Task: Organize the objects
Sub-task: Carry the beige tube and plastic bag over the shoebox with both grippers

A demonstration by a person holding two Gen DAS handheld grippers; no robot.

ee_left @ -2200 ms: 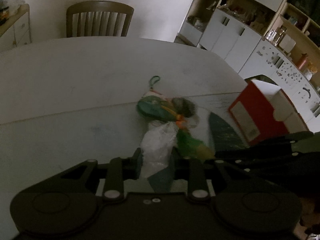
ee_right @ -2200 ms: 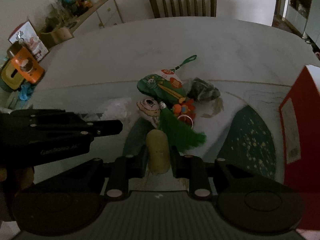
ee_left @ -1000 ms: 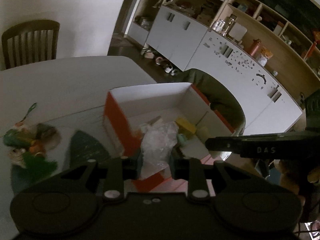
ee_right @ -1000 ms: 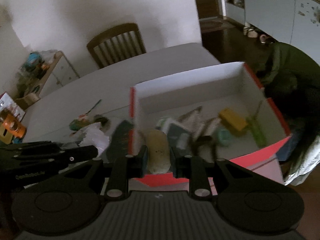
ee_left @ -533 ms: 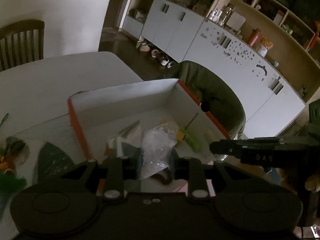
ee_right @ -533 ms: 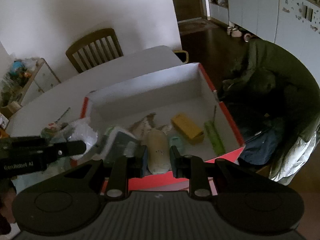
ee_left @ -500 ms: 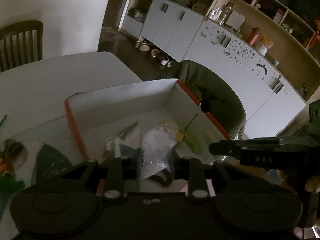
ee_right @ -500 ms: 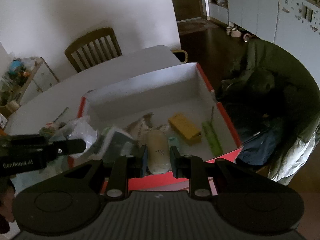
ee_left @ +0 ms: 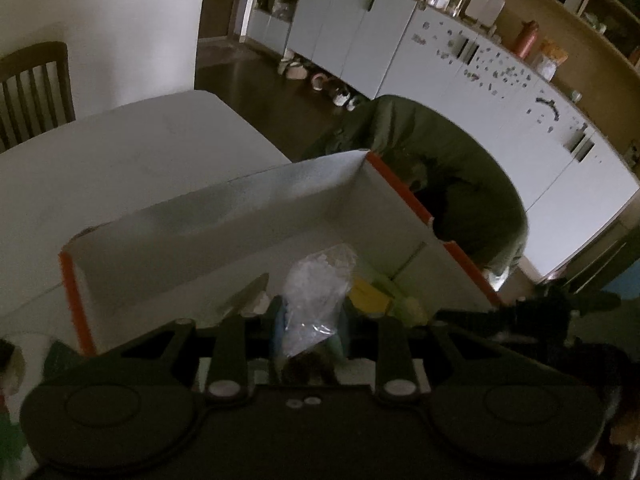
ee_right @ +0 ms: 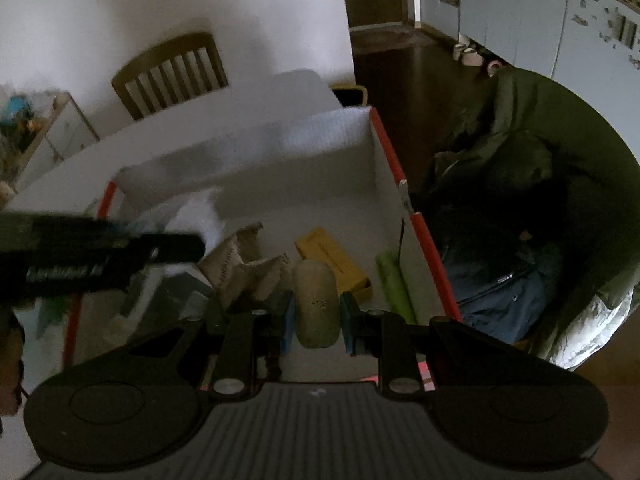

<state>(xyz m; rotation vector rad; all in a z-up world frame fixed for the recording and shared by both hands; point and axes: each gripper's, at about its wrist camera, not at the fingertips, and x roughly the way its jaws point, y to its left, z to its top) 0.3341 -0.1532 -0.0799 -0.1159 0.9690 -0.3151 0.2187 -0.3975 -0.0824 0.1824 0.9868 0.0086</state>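
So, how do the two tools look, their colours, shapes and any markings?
Both are black plastic. The right tool has two round discs on a ribbed grey-black base, pale round screw heads on its finger arms, and blue pads. The left tool has the same discs and pale screws on a smooth base, with bluish pads. In the right view, its side carries pale lettering, too blurred to read.

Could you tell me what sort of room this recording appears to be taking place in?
Most likely a home dining room or kitchen: a white dining table with a wooden chair behind it, and white cabinets under open shelves holding jars and bottles.
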